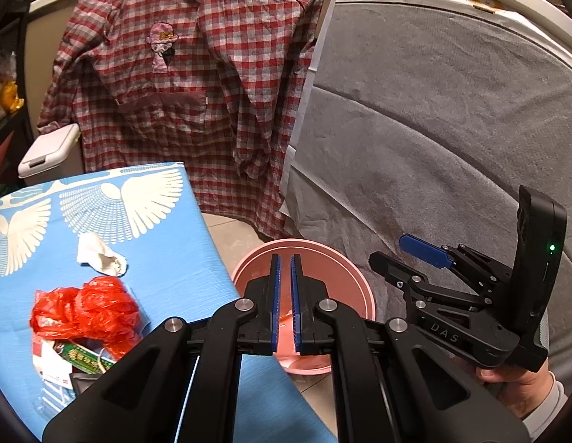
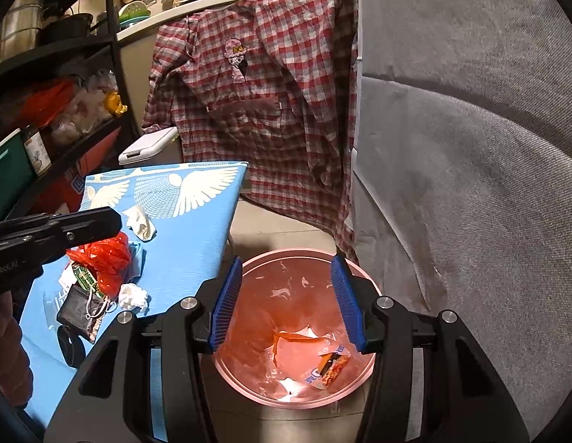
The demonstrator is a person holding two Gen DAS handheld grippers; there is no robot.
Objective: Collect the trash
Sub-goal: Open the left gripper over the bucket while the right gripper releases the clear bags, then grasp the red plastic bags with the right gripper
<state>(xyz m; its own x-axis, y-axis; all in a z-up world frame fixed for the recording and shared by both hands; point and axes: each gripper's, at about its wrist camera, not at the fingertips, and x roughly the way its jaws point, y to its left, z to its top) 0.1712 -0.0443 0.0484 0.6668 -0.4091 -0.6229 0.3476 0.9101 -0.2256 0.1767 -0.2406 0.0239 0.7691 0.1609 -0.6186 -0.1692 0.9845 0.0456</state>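
1. Left gripper [image 1: 286, 302]: jaws nearly closed, nothing between them, poised near the pink bin [image 2: 293, 332].
2. Trash left on the blue desk [image 2: 197, 243]: red plastic bag [image 1: 85, 308], crumpled tissue [image 1: 101, 254], paper ball [image 2: 133, 296], dark pouch [image 2: 81, 312].
3. Right gripper [image 2: 289, 304]: jaws half open, empty, above the bin; wrappers [image 2: 332, 367] lay inside.
4. Risk: light tissue could slip the pads or miss the rim.
5. Plaid shirt [image 1: 182, 85] hung behind; cluttered shelves [image 2: 53, 110] at left.

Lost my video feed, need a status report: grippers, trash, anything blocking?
Left gripper shut, empty. Right gripper open over pink bin, nothing between its jaws. Wrappers binned; red bag, tissues remain on blue table. Nothing blocking.
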